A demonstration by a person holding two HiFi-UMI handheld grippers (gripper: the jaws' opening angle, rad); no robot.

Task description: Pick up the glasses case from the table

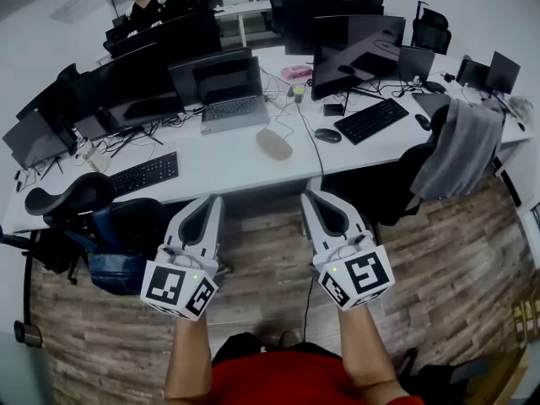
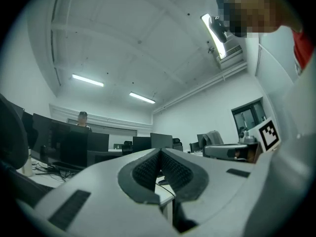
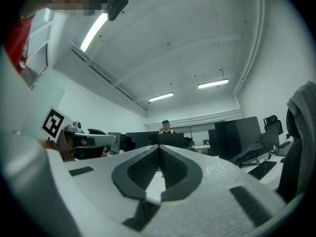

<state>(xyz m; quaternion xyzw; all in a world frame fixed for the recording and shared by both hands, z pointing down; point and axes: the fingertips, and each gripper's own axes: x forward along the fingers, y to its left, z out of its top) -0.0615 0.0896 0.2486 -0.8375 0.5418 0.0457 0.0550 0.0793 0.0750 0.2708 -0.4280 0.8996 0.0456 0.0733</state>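
Pickup work looks unstarted as a person holds the left gripper [image 1: 213,199] and the right gripper [image 1: 310,196] side by side above the wooden floor [image 1: 253,251], short of the near edge of the white tabletop [image 1: 219,171]. Both grippers are clenched, jaws pressed together on nothing, and both point roughly level toward the desk.

The glasses case [image 1: 274,143], a pale oval shell, lies untouched near the tabletop's near edge. It sits just ahead of the gap between the two grippers, with a laptop [image 1: 226,91] behind it toward the far edge and a dark mouse [image 1: 327,135] just beside it on the right. A black keyboard [image 1: 145,173] rests further along the near edge to the left.

By the look of it, every step remains: reaching over the edge, parting one gripper's jaws, closing them on the case and lifting it clear.
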